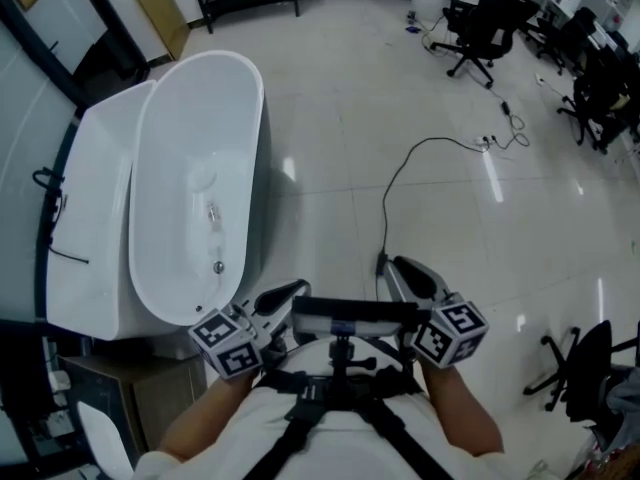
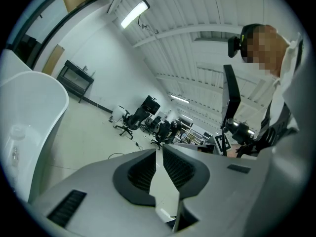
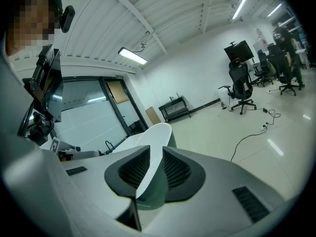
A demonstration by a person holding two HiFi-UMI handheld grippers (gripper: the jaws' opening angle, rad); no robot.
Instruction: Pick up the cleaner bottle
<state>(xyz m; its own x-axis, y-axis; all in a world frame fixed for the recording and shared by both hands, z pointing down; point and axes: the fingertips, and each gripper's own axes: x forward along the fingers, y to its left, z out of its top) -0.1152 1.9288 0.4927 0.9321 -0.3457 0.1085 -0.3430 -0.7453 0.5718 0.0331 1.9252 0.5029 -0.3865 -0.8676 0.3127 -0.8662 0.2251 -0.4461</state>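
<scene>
The left hand-held gripper (image 1: 283,294) and right hand-held gripper (image 1: 412,274) sat at six o'clock, both closed and empty. The cleaner bottle (image 1: 207,200) (pale, faint) lay inside the bathtub (image 1: 232,103) at ten o'clock.

You wear a white shirt (image 1: 250,423) under black straps (image 1: 298,426); left gripper (image 1: 283,295) and right gripper (image 1: 408,274) are grey, with marker cubes (image 1: 228,340).

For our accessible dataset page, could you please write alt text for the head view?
Seen from above, a person holds the left tool and the right tool, both shut and empty, close to the body, with a white bathtub ahead on the left. A black cable crosses the pale tiled floor towards black office chairs.
</scene>
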